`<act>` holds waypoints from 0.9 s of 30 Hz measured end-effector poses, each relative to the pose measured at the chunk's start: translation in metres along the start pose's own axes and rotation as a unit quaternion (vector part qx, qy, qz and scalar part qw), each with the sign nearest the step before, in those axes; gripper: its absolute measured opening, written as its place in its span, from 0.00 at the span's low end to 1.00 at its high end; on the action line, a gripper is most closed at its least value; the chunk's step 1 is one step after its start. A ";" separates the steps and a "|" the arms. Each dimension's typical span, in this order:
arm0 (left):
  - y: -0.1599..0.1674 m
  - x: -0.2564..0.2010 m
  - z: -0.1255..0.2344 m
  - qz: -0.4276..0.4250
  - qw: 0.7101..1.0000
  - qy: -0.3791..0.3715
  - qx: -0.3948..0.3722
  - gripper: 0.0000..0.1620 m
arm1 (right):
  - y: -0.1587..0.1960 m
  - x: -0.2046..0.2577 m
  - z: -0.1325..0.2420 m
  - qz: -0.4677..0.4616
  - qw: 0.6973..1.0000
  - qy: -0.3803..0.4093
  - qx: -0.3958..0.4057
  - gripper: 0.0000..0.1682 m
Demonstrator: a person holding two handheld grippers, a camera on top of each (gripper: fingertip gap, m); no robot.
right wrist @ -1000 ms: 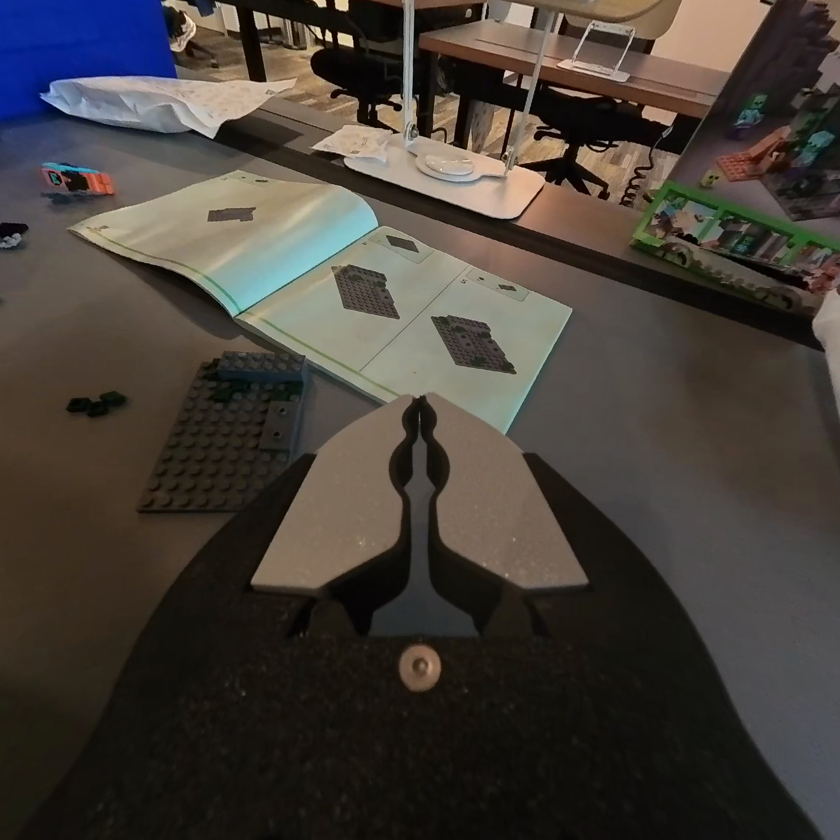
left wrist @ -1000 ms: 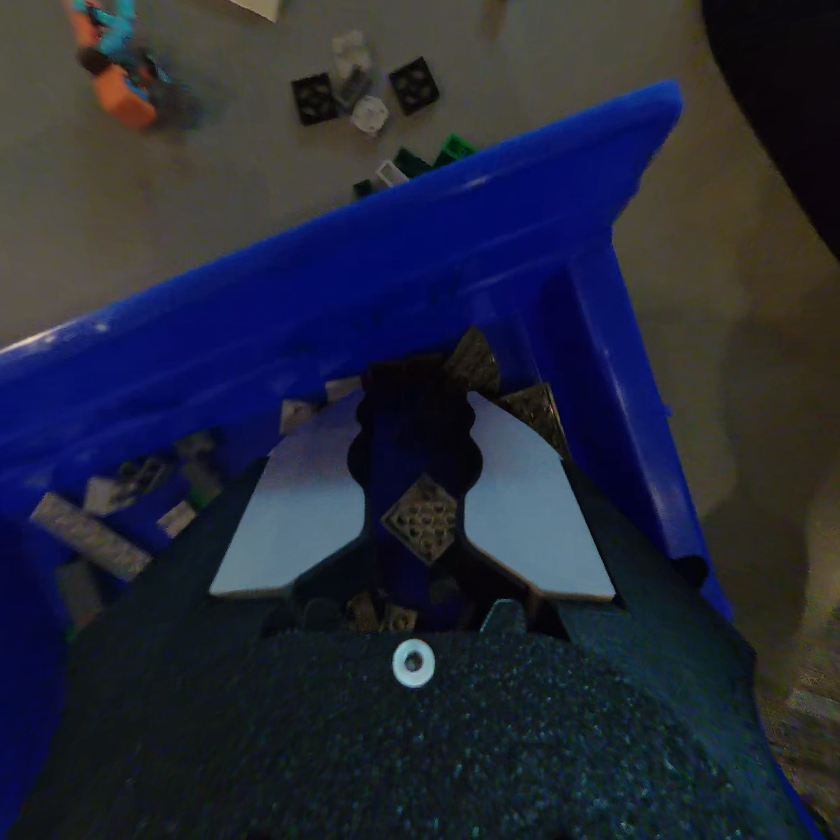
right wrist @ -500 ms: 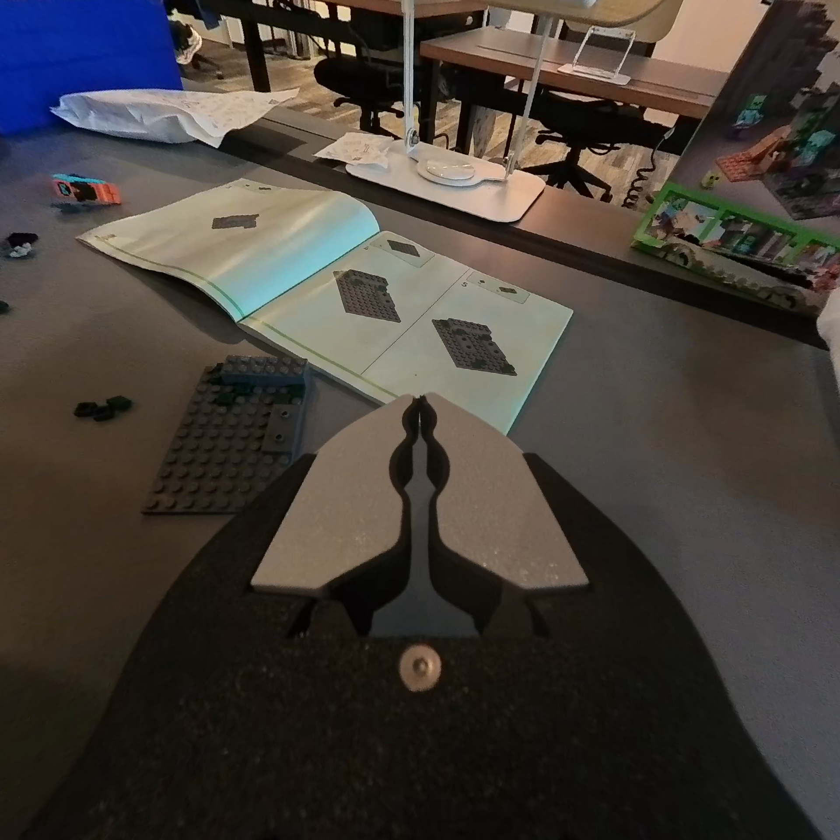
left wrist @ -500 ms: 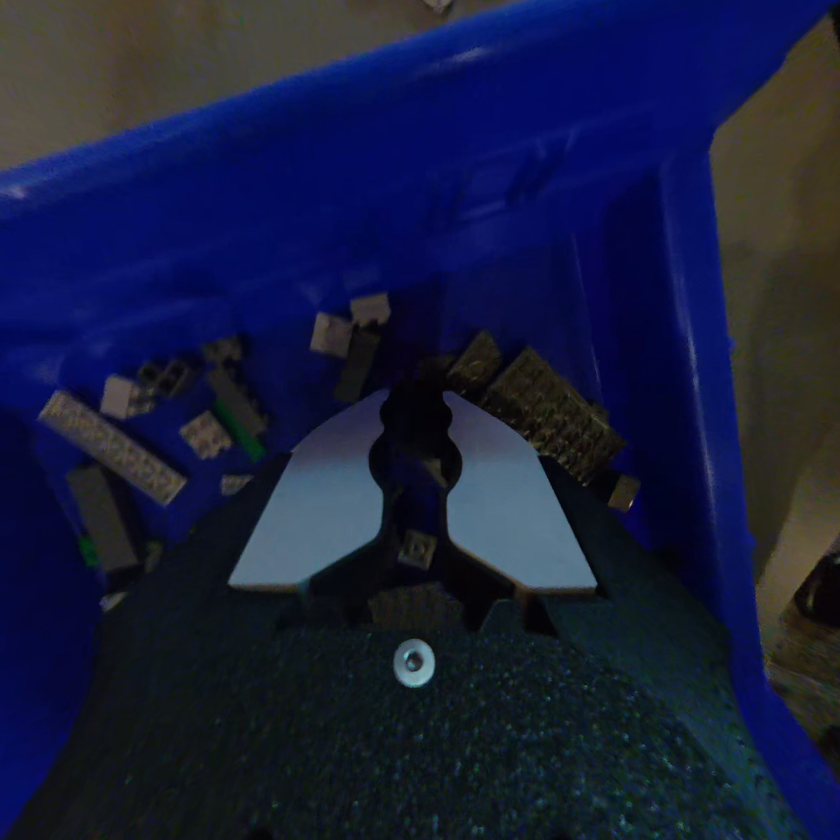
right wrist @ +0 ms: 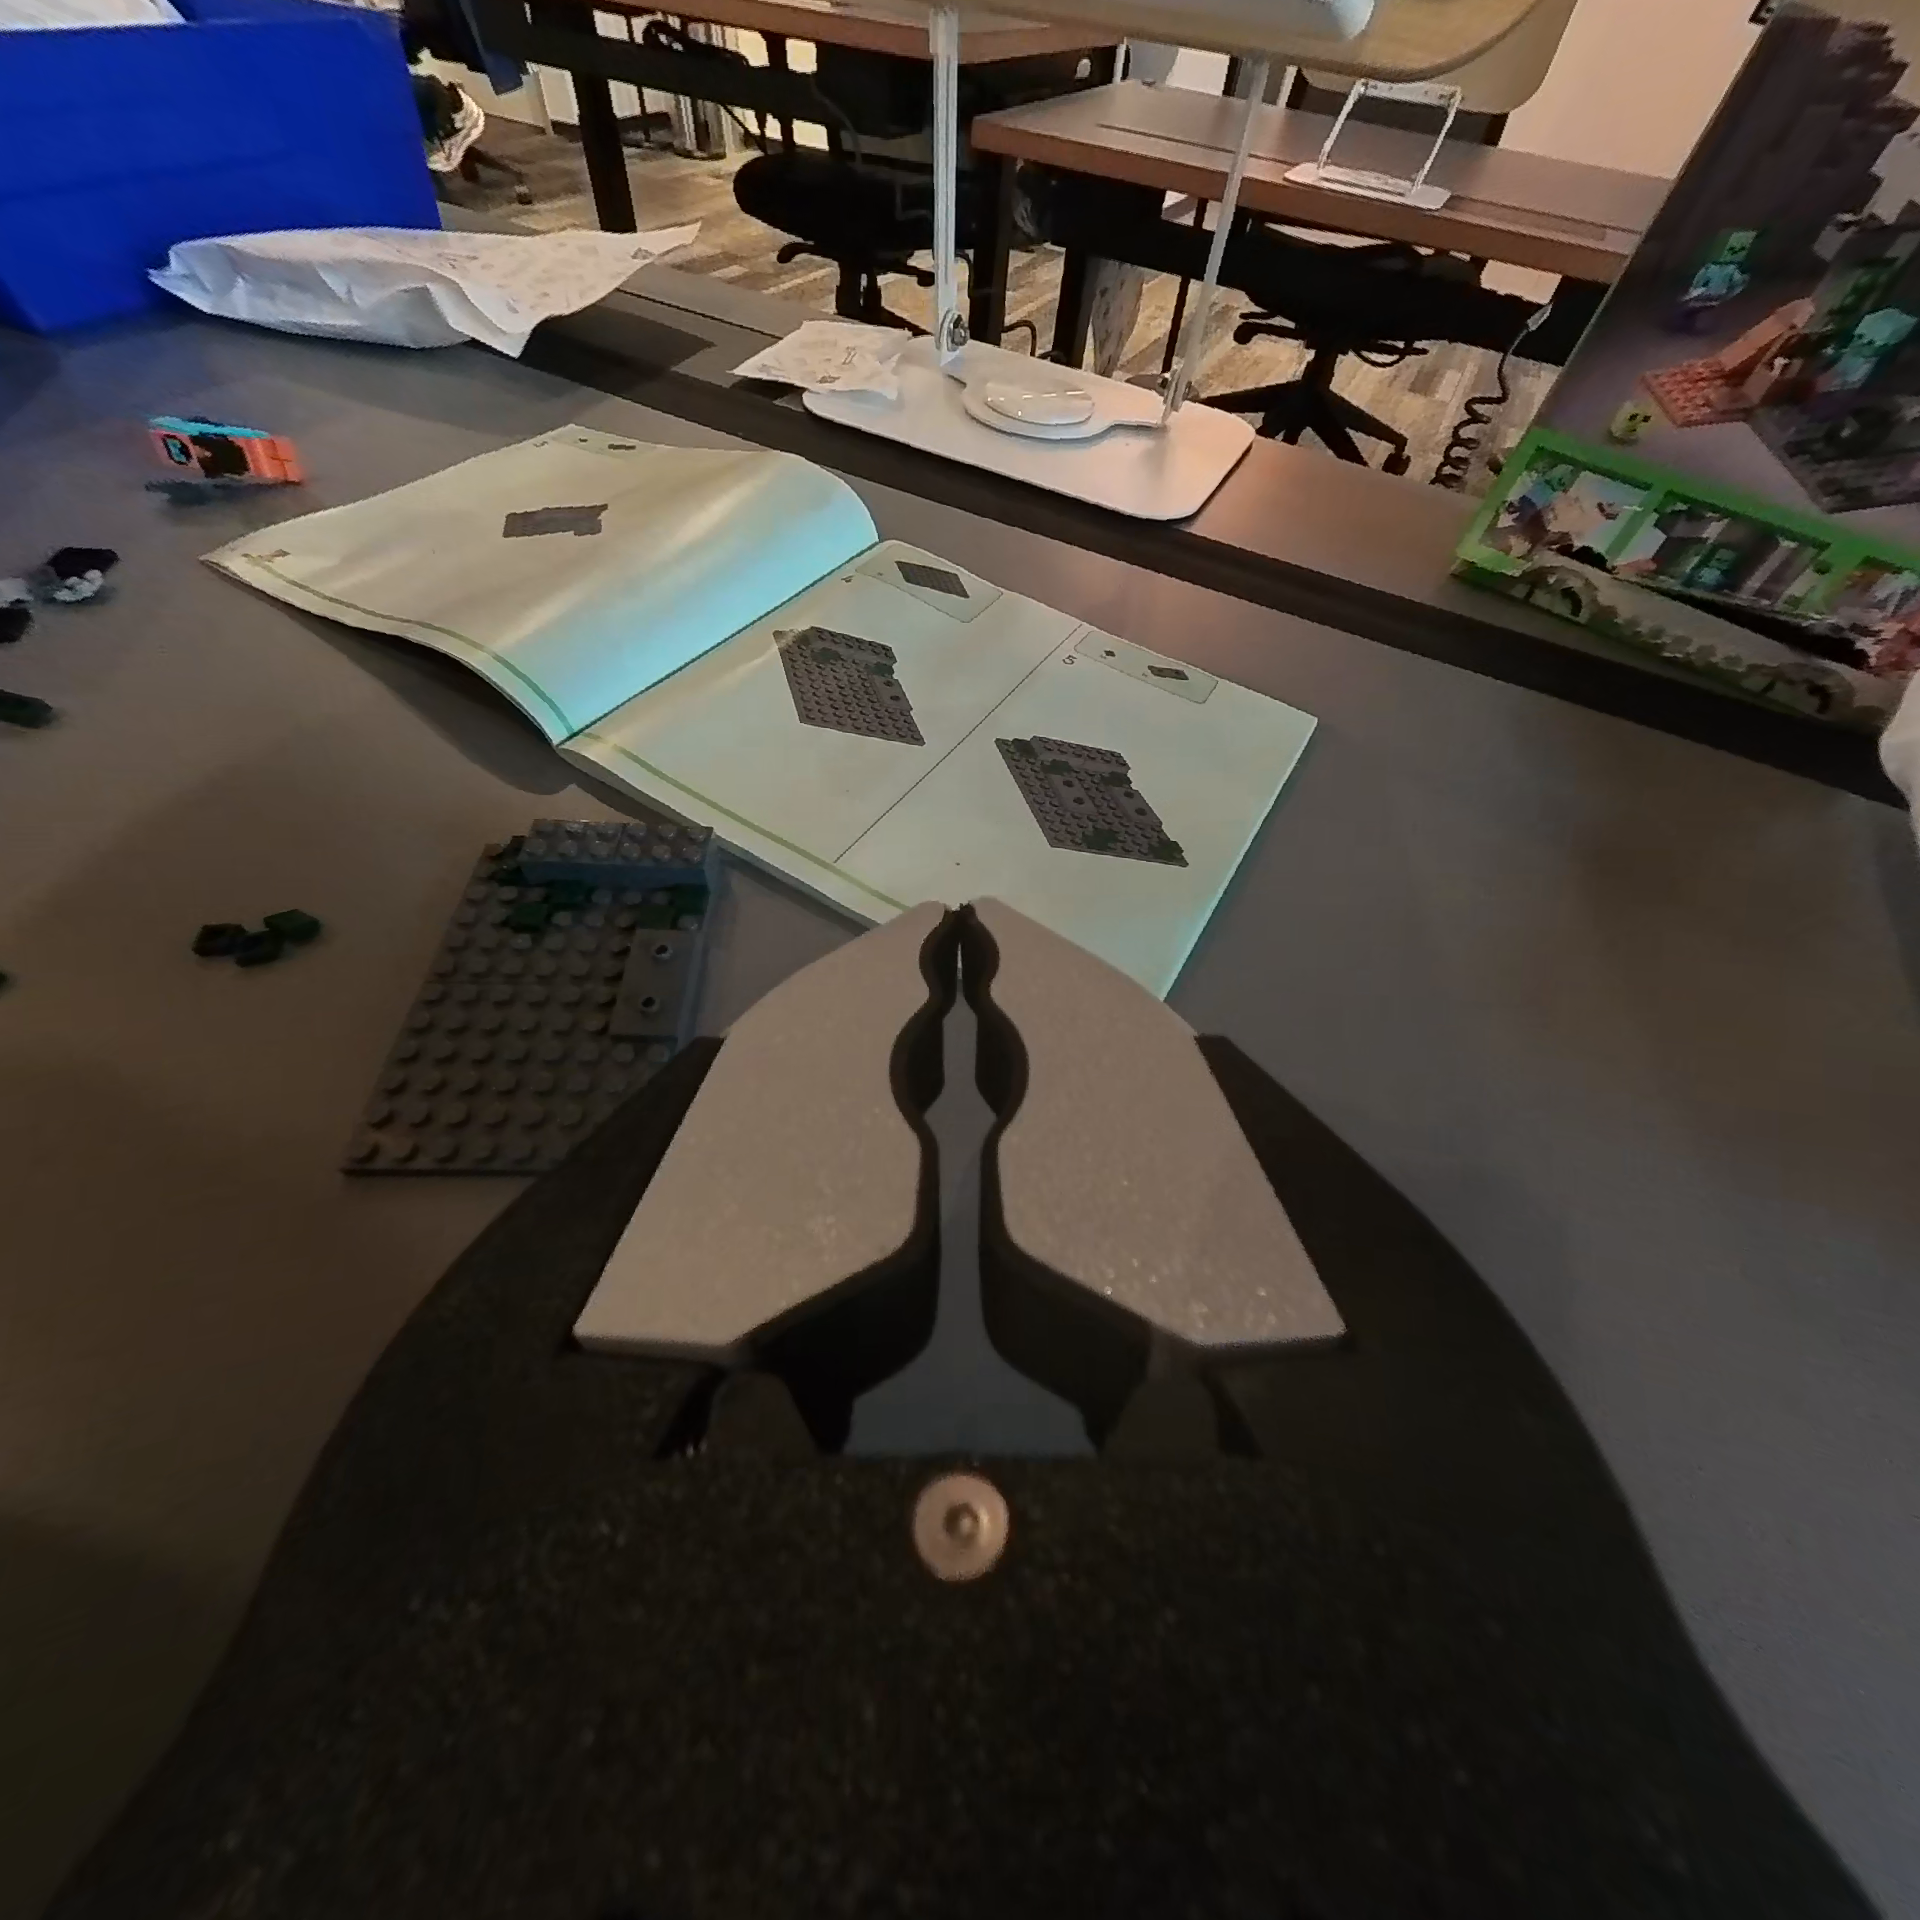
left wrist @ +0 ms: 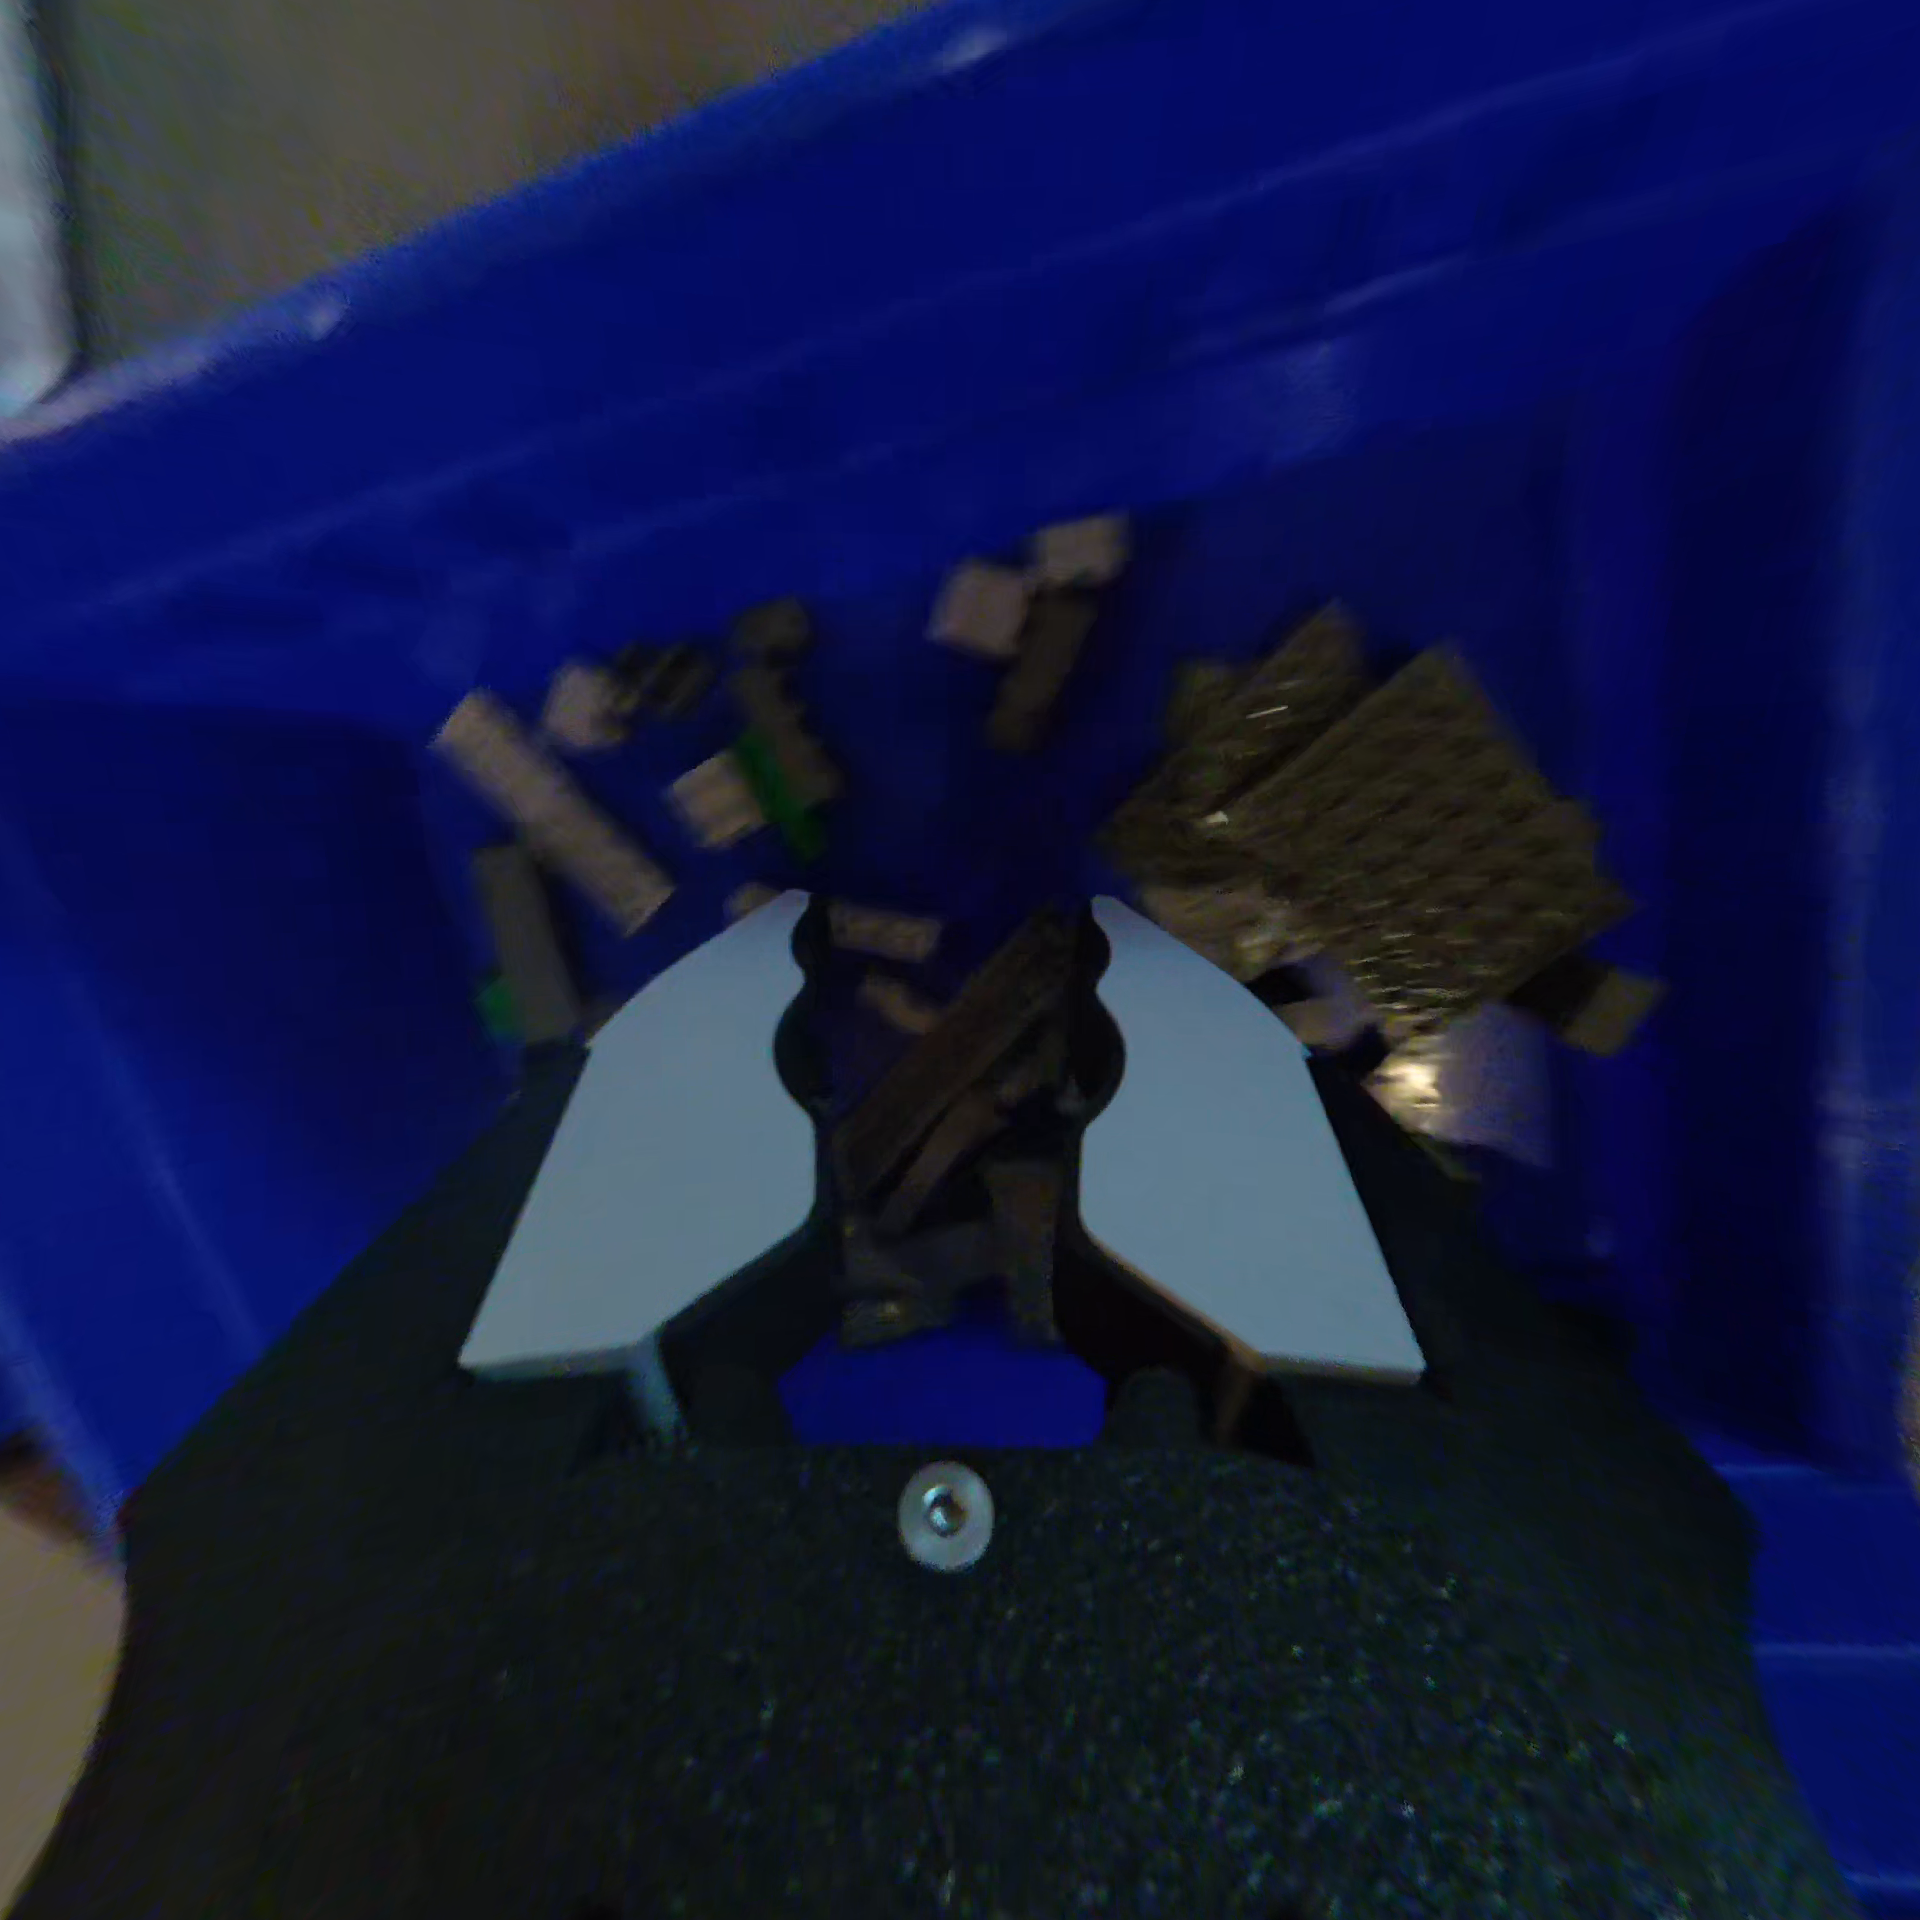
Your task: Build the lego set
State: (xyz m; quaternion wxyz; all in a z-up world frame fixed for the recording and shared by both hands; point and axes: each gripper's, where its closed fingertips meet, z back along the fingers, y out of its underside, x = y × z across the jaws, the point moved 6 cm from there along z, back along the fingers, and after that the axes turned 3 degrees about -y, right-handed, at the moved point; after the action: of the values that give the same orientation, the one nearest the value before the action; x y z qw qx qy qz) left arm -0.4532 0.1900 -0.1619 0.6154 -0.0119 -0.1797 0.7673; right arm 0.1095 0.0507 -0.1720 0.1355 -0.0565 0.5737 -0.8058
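My left gripper reaches into a blue bin of loose grey, tan and green bricks. A long dark brown piece lies slantwise in the gap, touching both fingers, and looks held; the picture is blurred. My right gripper is shut and empty, hovering over the grey table. To its left lies a dark grey baseplate with a blue-grey brick on its far edge. The open instruction booklet lies beyond.
A pile of tan plates fills the bin's right corner. On the table: small dark green pieces, an orange and teal build, a white paper bag, a lamp base, the set's box, the blue bin. About 55 cm separates my left fingertips from my right.
My left gripper's fingers stand wider apart than half a second ago and now have the dark brown piece between them; the bin's bricks look farther off. The right gripper drifted slightly.
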 end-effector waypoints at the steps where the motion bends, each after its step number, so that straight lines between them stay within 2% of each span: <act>1: -0.004 -0.007 -0.001 -0.011 1.000 0.017 -0.005 0.27 | 0.000 0.000 0.000 0.000 1.000 -0.001 0.000 0.00; 6: -0.006 -0.029 -0.010 -0.048 0.993 0.111 0.009 0.23 | -0.001 0.000 0.001 -0.003 1.000 -0.002 -0.005 0.00; 16: -0.005 -0.031 -0.027 -0.123 0.981 0.145 0.039 0.23 | 0.000 0.000 0.000 0.000 1.000 0.002 0.001 0.00; 19: -0.004 -0.034 -0.031 -0.126 0.976 0.170 0.047 0.21 | 0.001 0.000 0.000 0.001 1.000 0.002 0.004 0.00; 23: -0.006 -0.030 -0.031 -0.117 0.979 0.160 0.050 0.19 | 0.001 0.000 0.000 0.000 1.000 0.001 0.002 0.00; 27: -0.005 -0.023 -0.013 -0.093 0.985 0.139 0.037 0.19 | 0.000 -0.001 0.001 -0.004 1.000 -0.001 -0.001 0.00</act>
State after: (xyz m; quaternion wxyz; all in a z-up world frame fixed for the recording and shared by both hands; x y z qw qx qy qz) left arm -0.4399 0.1725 -0.1770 0.7034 -0.0785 -0.0644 0.7035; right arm 0.1103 0.0503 -0.1720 0.1330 -0.0594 0.5742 -0.8057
